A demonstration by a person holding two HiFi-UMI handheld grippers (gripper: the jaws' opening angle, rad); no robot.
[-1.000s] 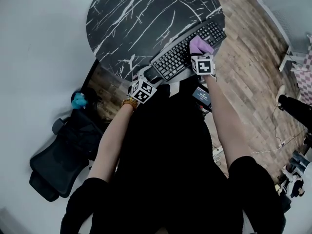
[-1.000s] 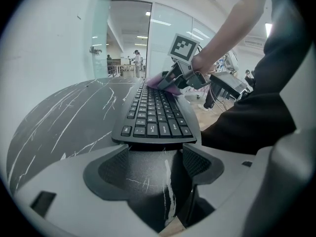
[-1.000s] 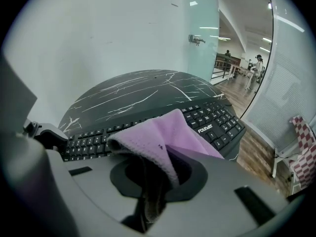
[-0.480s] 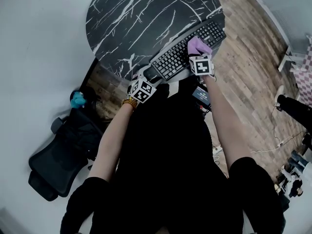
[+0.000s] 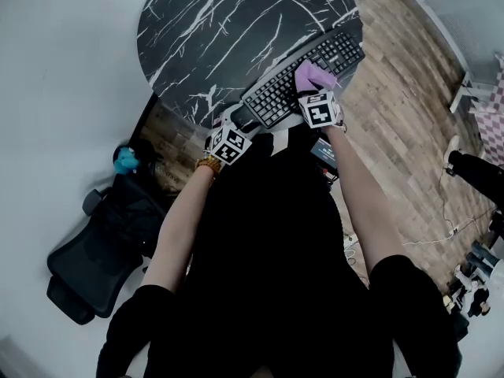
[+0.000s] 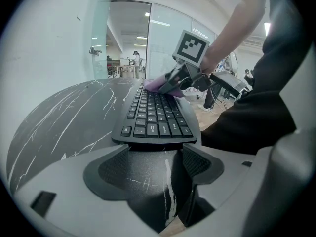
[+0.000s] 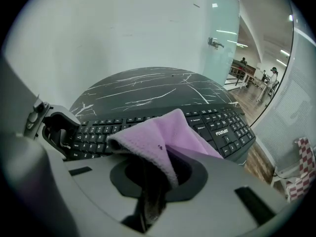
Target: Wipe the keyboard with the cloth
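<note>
The right gripper [image 7: 153,181] is clamped on the soft lilac cloth [image 7: 163,137] over the middle of the black plastic keyboard [image 5: 276,93], the left gripper [image 6: 155,157] spread-jawed at its left end, so light, even strokes along the rows seem best.

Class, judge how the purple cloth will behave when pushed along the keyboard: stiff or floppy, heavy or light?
Probably floppy: the cloth folds and drapes from the right tongs. Likely light, as one pinch holds it. It may bunch on the keyboard.
</note>
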